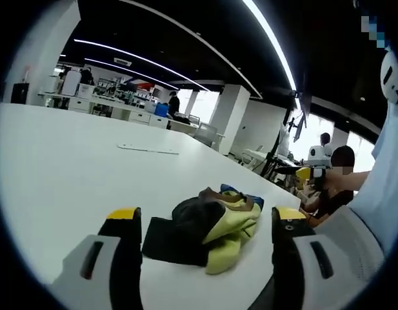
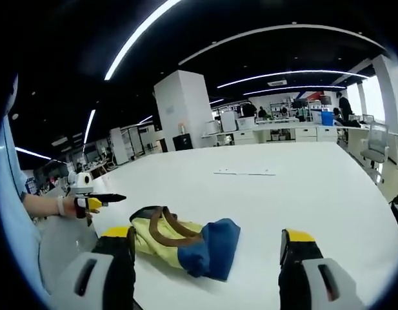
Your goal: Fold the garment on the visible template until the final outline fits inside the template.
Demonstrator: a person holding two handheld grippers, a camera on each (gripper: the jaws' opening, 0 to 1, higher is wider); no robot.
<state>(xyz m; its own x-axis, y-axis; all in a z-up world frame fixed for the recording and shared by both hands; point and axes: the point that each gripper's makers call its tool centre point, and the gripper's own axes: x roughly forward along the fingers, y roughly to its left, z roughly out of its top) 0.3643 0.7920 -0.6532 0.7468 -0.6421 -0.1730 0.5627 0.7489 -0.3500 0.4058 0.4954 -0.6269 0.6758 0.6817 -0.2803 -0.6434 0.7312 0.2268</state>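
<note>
Left gripper view: left gripper (image 1: 204, 223) jaws wide apart, nothing held; crumpled garment (image 1: 213, 229) lay on white desk (image 1: 69, 168) betw. jaw tips.
Right gripper view: right gripper (image 2: 208, 240) jaws apart, empty; garment bunched just ahead; left gripper at far left, state unclear from there.

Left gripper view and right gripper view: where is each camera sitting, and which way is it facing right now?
Left gripper view: rides on the left claw, looking along its open jaws across the white table at the crumpled garment; the person's light sleeve shows at right.
Right gripper view: rides on the right claw, facing the garment from another side; the left claw and the hand holding it enter at left.
Shared: the garment, the table, the flat strip lying farther out.
</note>
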